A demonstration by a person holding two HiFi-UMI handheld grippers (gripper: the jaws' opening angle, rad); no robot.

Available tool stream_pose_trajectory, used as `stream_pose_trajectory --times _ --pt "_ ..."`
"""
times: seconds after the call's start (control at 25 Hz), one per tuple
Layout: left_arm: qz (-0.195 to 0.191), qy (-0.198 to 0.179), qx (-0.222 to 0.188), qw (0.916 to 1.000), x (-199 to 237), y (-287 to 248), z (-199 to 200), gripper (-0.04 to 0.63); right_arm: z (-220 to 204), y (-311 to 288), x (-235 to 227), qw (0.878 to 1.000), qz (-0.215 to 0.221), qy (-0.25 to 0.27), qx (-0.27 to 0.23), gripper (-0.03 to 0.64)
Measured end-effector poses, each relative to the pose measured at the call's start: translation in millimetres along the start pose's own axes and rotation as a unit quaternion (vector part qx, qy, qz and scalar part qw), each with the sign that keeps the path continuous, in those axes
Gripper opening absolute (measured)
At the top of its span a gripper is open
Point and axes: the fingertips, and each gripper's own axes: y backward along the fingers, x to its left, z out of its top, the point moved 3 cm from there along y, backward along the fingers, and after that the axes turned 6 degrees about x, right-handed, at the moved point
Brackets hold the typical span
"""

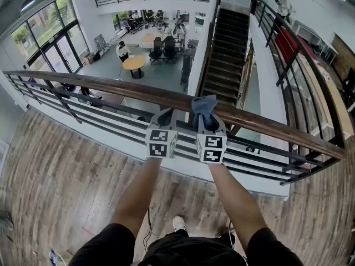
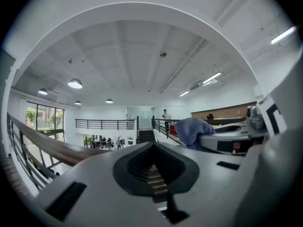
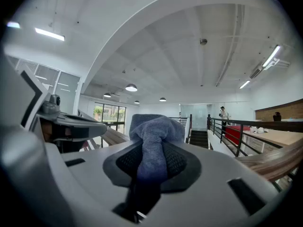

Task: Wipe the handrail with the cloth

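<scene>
The cloth [image 3: 154, 136], a blue-grey bunch, is pinched between the fingers [image 3: 179, 165] of the right gripper [image 3: 151, 169]. Those jaws are closed on its middle, so a rounded wad stands out past the fingertips and a tail hangs back behind them. In the head view the wad [image 1: 204, 105] sits just ahead of the right gripper [image 1: 206, 122], over the top of the wooden handrail [image 1: 111, 87]. It looks to be resting on the rail, though firm contact cannot be confirmed. Just beside it, to its left, the left gripper [image 1: 165, 118] points at the same rail. Its jaws are drawn together with nothing between them, and only the far staircase [image 2: 152, 176] shows through the hollow of the pads. Beyond both fingertips the handrail runs away left and right, with an open hall below. The step in hand looks like the wiping itself, at or near its start. The next move calls for keeping the grip tight, pressing the wad down on the rail's top, and sliding it along the wood without letting the cloth slip free.
</scene>
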Motion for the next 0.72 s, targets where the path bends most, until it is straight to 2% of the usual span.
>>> stream_pose_trajectory --times 0.16,0.4,0.72 --pt "0.000 -0.007 0.011 0.9999 22 -23 16 -0.003 11 -43 8 0.999 -0.006 -0.007 0.042 0.092" --pt "0.017 0.005 0.043 0.9989 45 -41 15 -0.003 8 -87 26 0.994 -0.006 -0.010 0.105 0.092" --pt "0.015 0.001 0.029 0.9995 41 -44 22 -0.003 -2 -104 20 0.990 -0.011 0.006 0.142 0.092"
